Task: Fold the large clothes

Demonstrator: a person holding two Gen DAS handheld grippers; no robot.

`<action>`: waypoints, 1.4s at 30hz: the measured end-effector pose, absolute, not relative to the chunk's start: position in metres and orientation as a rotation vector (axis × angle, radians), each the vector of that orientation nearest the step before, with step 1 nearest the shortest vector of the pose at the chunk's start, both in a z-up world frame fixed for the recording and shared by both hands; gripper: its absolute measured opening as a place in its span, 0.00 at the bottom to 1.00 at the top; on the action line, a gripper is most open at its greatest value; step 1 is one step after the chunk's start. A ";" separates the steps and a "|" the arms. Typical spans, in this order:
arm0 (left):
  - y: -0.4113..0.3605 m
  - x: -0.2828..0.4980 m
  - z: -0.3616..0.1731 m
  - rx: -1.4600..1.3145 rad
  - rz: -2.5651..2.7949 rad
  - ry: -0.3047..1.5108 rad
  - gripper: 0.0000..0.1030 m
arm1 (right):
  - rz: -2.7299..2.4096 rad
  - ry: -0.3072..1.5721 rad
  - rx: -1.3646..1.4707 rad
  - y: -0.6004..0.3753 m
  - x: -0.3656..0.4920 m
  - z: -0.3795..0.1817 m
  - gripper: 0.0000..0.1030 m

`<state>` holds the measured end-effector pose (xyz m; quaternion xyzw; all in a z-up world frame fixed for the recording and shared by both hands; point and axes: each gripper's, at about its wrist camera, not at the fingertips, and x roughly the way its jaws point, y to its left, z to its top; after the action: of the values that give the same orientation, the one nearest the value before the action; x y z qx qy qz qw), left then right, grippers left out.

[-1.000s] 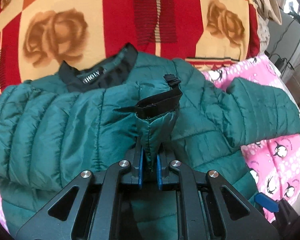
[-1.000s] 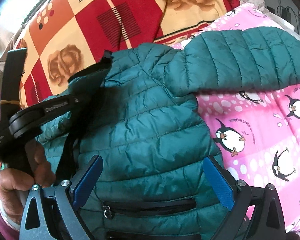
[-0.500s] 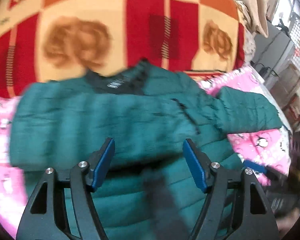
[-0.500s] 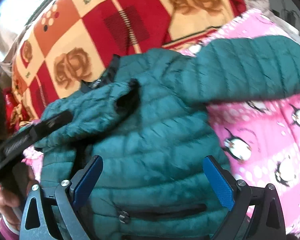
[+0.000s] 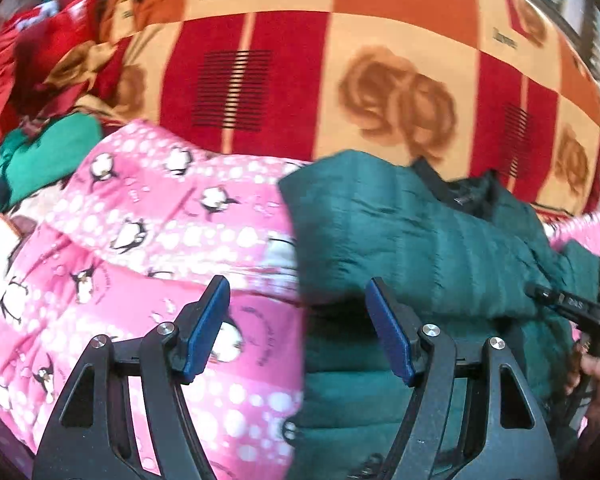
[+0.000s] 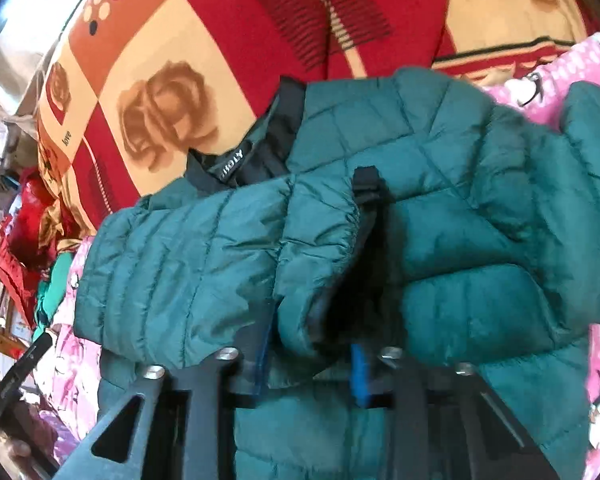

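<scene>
We see the green puffer jacket spread on the pink penguin blanket. Our right gripper, its jaws just closing, pinches the sleeve cuff folded across the jacket's chest; our left gripper is spread, empty, beside the jacket. The slick padding may slip free.

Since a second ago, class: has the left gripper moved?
Yes. The left gripper, jaws open, released the jacket sleeve and swung left over the pink penguin blanket.
</scene>
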<state>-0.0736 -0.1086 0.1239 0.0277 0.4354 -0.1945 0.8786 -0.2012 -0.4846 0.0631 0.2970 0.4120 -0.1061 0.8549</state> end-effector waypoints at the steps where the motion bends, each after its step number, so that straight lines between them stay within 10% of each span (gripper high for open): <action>1: -0.106 -0.071 0.123 0.049 -0.399 0.906 0.69 | -0.239 0.845 0.561 -0.483 -0.202 0.071 0.18; 13: -0.154 -0.057 0.093 0.050 -0.415 0.963 0.69 | -0.462 0.909 0.384 -0.525 -0.190 0.062 0.16; 20: -0.178 -0.044 0.092 0.052 -0.391 0.946 0.69 | -0.467 0.800 0.410 -0.517 -0.214 0.100 0.52; 42: -0.205 -0.032 0.047 0.042 -0.336 0.958 0.78 | -0.323 0.878 0.348 -0.486 -0.156 0.069 0.56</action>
<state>-0.0318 -0.2046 0.0472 0.0203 0.4586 -0.1610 0.8737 -0.1560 -0.4864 0.0691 0.1667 0.4212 -0.1547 0.8780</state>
